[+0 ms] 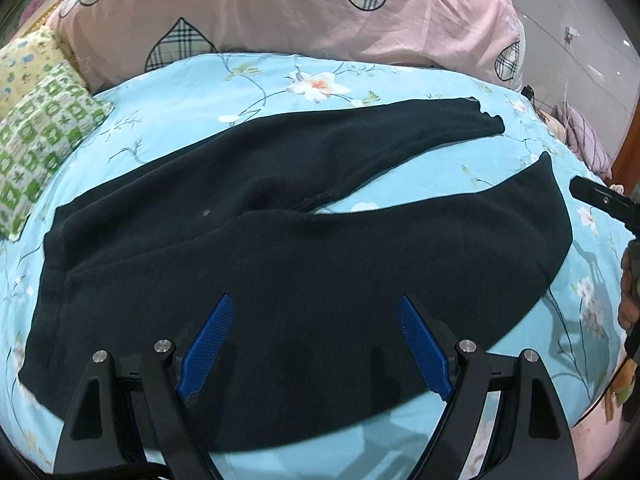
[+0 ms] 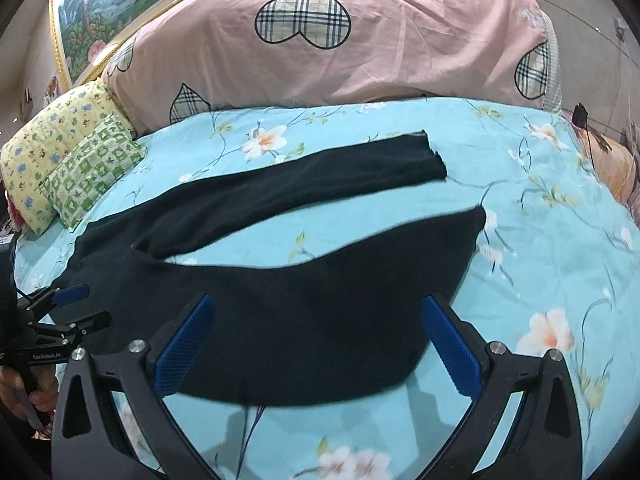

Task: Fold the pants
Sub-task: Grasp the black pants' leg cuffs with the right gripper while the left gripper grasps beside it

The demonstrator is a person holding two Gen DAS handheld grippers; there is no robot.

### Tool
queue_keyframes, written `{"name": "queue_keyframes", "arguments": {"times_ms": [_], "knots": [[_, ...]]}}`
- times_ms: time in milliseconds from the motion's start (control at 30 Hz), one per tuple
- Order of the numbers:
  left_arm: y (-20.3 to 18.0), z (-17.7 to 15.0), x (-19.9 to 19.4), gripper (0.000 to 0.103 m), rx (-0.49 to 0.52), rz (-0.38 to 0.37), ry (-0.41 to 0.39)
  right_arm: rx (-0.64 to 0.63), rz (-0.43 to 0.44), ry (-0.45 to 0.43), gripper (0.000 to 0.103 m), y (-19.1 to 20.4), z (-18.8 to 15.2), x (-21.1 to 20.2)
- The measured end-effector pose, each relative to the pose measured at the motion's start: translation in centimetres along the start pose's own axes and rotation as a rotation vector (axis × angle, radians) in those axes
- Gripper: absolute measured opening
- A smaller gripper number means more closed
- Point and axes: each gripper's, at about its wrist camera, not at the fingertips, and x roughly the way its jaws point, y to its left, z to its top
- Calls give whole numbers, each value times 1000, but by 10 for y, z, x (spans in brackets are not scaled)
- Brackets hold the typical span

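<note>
Black pants [image 1: 280, 248] lie flat on a light blue floral bed sheet [image 1: 248, 80], waist to the left, two legs spread apart toward the right. My left gripper [image 1: 316, 312] is open and empty, hovering over the near leg close to the waist. In the right wrist view the pants [image 2: 304, 312] show both legs. My right gripper [image 2: 318, 312] is open and empty, over the near leg's lower part. The left gripper [image 2: 70, 306] shows at the left edge of that view, and the right gripper's black finger [image 1: 600, 200] at the right edge of the left wrist view.
A large pink quilt with plaid hearts [image 2: 328, 48] lies along the far side of the bed. Two small patterned pillows [image 2: 76, 160] sit at the far left. A framed painting [image 2: 120, 4] hangs behind. The bed's right edge [image 1: 592, 160] drops to clutter.
</note>
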Motion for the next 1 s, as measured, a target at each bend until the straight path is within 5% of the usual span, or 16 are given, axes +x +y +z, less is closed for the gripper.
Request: {"name": "queue_keyframes", "arguments": {"times_ms": [533,1000], "knots": [[3,106,71,85,38,-77,43,31,48,74,102,-60,85,68],[-9,198,159,85,171,-176,95,50,33,150,102,-117,147,145]]}}
